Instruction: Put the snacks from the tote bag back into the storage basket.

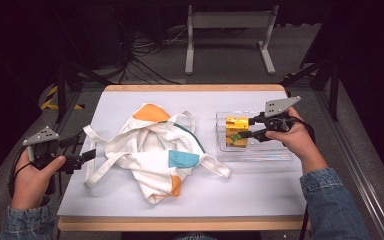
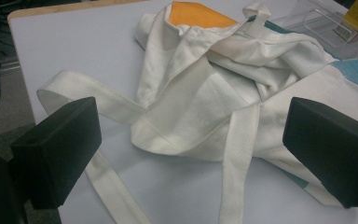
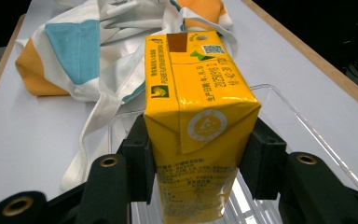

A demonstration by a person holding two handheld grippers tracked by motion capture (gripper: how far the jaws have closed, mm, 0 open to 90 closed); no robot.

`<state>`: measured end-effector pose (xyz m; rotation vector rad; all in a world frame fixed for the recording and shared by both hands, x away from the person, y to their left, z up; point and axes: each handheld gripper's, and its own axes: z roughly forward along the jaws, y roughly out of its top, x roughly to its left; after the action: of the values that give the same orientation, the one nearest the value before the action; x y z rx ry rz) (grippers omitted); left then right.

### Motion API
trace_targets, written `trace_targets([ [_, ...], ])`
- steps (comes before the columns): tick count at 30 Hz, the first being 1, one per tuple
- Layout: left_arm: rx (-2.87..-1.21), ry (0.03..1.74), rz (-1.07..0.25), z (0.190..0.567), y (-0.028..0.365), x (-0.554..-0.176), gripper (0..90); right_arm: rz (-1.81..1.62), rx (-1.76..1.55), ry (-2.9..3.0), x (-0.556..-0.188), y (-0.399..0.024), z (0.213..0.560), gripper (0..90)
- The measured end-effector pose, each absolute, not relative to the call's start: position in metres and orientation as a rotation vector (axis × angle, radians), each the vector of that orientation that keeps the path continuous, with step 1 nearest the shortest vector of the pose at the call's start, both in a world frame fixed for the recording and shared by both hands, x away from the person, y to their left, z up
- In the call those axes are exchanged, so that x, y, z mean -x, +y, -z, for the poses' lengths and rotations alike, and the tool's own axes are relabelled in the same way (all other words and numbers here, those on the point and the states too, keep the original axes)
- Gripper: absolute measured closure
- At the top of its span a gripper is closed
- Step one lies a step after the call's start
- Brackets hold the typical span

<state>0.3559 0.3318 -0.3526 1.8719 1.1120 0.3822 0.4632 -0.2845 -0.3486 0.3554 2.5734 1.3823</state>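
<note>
While the right hand holds a carton over the tray, the views read as follows.

High view, carton: the yellow drink carton stands upright, long axis vertical, within the clear plastic tray at the right of the table.
High view, right gripper: the right gripper reaches in from the right, level, and clamps the carton from both sides.
High view, bag: a white cloth tote bag with orange and blue patches lies crumpled at the table's middle, just left of the tray, its straps trailing left and right.
High view, left gripper: the left gripper sits at the table's left edge, pointing right toward the bag's near-left strap.

Left gripper view, jaws: both black jaws stand wide apart with nothing between them.
Left gripper view, bag: the bag lies straight ahead, a strap loop nearest; the tray corner shows far right.

Right gripper view, grip: the pads press on the carton's two broad sides low on the body, at about half span.
Right gripper view, carton: the carton stands above the tray floor; whether its base touches the tray cannot be told.

Key relation: the carton is already in the right gripper; the bag lies left of it, beyond the tray wall, and the left gripper is nearer the bag's mouth.

Judgement: carrying the carton to the bag would probably need the left gripper to lift a strap or rim first.
</note>
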Motion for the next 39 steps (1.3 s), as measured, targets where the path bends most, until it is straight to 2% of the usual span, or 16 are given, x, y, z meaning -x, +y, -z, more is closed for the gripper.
trace_targets([
  [39,-1.882,1.099,-0.367,0.354,0.328,-0.363,5.1,-1.241,-0.290,2.783,-0.464,-0.270,0.366,51.7],
])
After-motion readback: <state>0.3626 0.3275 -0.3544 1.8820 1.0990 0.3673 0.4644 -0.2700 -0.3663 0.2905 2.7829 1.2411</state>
